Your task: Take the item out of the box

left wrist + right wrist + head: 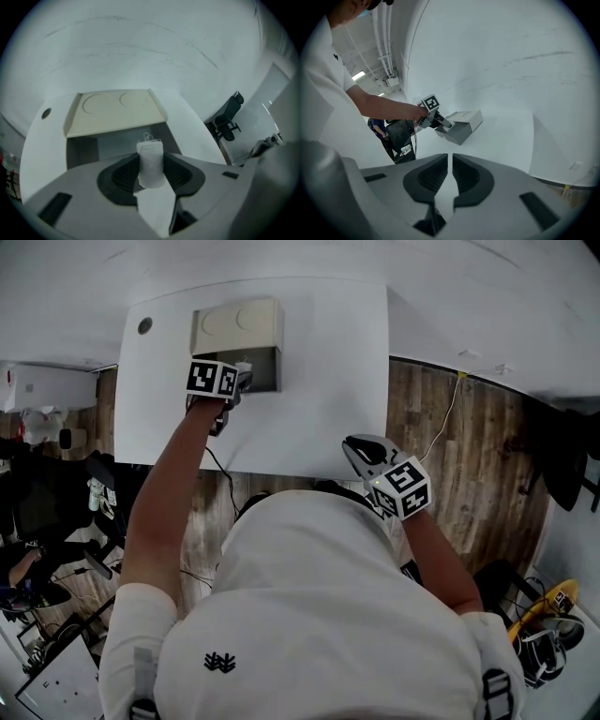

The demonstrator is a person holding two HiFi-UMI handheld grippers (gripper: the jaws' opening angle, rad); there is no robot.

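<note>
Left gripper (242,379) fingers pinch 1 small white fabric roll (150,161) at the open box (115,110), far on the counter (319,381). Right gripper (450,176) hovers near, fingers pressed together, empty.

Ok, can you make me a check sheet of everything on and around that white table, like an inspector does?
Surface: white table, bare apart from the box.
Job's things: box open, beige lid up; small white bundle at its open side.
Clutter: nothing seen.
Grippers: left gripper closed on the bundle; right gripper shut, empty, over the table's near edge.
Cables: thin cable on the floor right of the table; dark cable under the near edge.
Surroundings: wooden floor; office chairs at left.
</note>
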